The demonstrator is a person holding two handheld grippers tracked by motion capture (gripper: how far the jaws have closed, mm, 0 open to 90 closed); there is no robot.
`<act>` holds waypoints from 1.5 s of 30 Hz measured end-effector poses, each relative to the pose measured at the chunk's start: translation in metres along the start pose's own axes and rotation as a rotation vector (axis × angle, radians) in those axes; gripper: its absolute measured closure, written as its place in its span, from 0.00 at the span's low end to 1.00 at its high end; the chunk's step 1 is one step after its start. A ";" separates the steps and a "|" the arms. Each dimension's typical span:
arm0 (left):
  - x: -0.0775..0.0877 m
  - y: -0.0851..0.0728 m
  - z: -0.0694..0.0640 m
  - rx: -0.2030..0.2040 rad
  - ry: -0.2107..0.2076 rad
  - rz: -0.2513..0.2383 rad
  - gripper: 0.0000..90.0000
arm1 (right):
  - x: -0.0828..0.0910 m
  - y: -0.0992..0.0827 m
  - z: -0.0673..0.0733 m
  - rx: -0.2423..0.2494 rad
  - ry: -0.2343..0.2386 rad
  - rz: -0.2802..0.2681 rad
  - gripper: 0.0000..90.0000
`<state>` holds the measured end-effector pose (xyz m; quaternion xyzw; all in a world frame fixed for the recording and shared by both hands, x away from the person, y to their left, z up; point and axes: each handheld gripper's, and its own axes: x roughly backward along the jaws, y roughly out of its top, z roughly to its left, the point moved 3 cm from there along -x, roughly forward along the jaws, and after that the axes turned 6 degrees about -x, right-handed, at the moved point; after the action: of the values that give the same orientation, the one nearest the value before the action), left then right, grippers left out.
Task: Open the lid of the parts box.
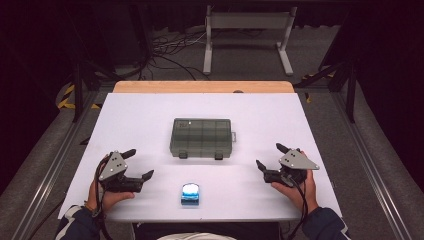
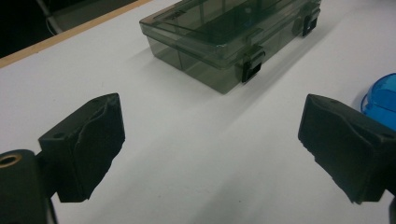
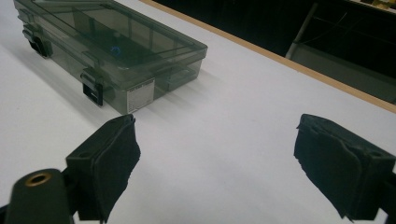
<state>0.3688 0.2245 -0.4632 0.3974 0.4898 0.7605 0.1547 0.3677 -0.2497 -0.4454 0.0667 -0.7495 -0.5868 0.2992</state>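
Two grippers are resting low over the white desk (image 1: 130, 115), both with jaws standing wide apart and nothing between them: the left gripper (image 1: 141, 164) at the near left, the right gripper (image 1: 267, 156) at the near right. Between them and farther back, the smoky compartment box (image 1: 201, 137) is lying flat near the desk's centre, lid down, its two dark latches (image 2: 252, 66) facing the person and looking fastened. A small blue container (image 1: 190, 193) is sitting at the near edge, well apart from the box and closer to the left gripper.

Risks, as judged: the box looks light and the desk smooth, so a one-sided pry at a latch is likely to be sliding or spinning the box rather than opening it; bracing with the other gripper seems needed. The blue container is sitting close to the desk's edge, so a careless sweep could be knocking it off.

Contents: through the tinted lid, dividers are showing and one small blue item (image 3: 114, 48) in a compartment; the rest is too dim to tell. Contents of the blue container cannot be told.
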 end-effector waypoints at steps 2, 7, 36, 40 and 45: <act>-0.003 -0.001 -0.001 -0.005 -0.009 0.024 0.09 | 0.000 0.000 -0.001 -0.001 0.000 0.004 0.15; -0.004 -0.003 -0.001 0.001 -0.021 0.029 0.06 | -0.006 0.002 -0.003 -0.006 0.003 0.015 0.16; -0.089 0.025 0.014 -0.007 -0.204 0.138 0.60 | -0.096 0.020 0.047 0.001 0.270 0.266 0.60; -0.093 0.024 0.013 -0.001 -0.203 0.159 0.61 | -0.096 0.020 0.046 0.005 0.260 0.267 0.65; -0.094 0.024 0.010 -0.005 -0.188 0.164 0.62 | -0.098 0.019 0.048 0.014 0.265 0.275 0.69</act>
<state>0.4404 0.1606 -0.4828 0.5051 0.4370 0.7313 0.1382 0.4264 -0.1597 -0.4709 0.0422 -0.7096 -0.5213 0.4721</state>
